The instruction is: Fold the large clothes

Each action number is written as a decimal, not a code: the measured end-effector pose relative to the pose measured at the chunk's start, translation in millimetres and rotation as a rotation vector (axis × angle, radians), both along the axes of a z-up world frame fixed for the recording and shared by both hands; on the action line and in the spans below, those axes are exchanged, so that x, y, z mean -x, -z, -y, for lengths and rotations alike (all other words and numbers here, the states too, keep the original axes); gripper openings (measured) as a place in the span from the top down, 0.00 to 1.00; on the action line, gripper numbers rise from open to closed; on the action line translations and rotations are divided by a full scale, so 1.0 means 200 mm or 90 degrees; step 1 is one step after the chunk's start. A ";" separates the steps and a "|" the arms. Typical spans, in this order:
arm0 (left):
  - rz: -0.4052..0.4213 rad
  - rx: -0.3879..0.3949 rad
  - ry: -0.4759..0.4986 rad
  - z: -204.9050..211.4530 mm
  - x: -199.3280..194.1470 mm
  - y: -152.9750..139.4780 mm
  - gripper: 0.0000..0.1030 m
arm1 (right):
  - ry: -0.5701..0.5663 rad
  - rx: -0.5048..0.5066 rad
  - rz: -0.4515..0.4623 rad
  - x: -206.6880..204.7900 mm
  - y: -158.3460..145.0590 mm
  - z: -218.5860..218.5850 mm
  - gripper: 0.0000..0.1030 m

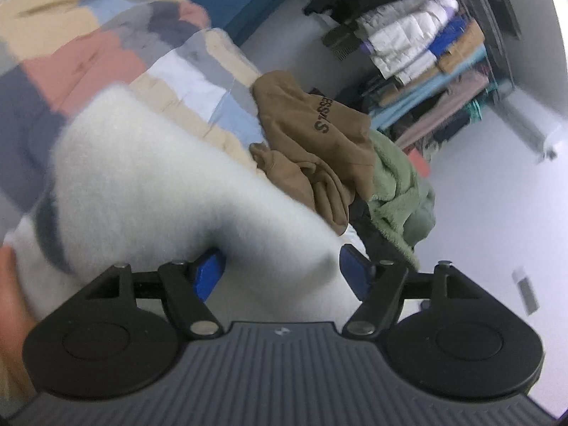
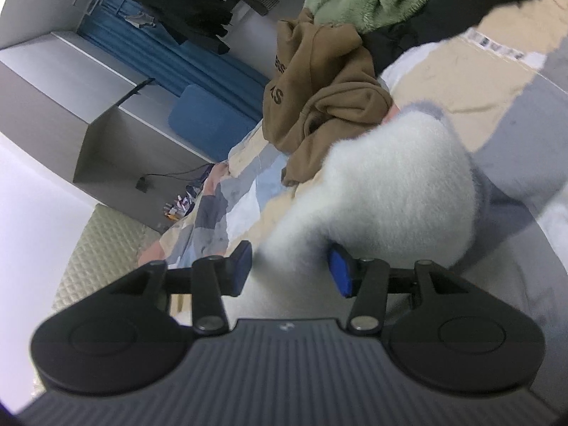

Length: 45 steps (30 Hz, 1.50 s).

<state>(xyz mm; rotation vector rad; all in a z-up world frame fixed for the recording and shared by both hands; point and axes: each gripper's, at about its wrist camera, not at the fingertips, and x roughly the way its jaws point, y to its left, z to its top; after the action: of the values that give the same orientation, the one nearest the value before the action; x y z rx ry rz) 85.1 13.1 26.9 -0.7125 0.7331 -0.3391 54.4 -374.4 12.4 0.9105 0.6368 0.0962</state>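
A fluffy white garment with a grey trim lies over a patchwork quilt. My left gripper has its blue pads on either side of a thick fold of it and grips it. In the right wrist view the same white garment bulges between the blue pads of my right gripper, which grips another part of it. Both views are motion-blurred.
A crumpled tan hoodie and a green fleece lie on the quilt beyond the white garment; they show in the right wrist view too. A rack of stacked clothes stands across the grey floor. Blue cushions sit by a grey cabinet.
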 end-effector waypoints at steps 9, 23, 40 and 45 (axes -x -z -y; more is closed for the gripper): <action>0.010 -0.128 0.051 0.19 -0.38 0.09 0.27 | -0.023 0.043 -0.027 -0.31 0.08 0.00 0.52; 0.034 -0.227 0.089 0.34 -0.70 0.47 0.27 | -0.051 0.109 -0.082 -0.60 0.42 -0.02 0.61; 0.094 -0.242 -0.019 0.10 -0.63 0.39 0.27 | -0.056 0.183 -0.029 -0.61 0.30 0.03 0.59; 0.087 -0.236 -0.079 -0.05 -0.59 0.38 0.26 | -0.013 0.226 0.003 -0.54 0.22 0.11 0.33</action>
<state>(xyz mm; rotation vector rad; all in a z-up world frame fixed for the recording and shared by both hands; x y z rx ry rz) 202.2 23.2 -49.5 -0.3773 0.5967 -0.1315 162.1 -395.6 -31.1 0.5606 0.6351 0.0023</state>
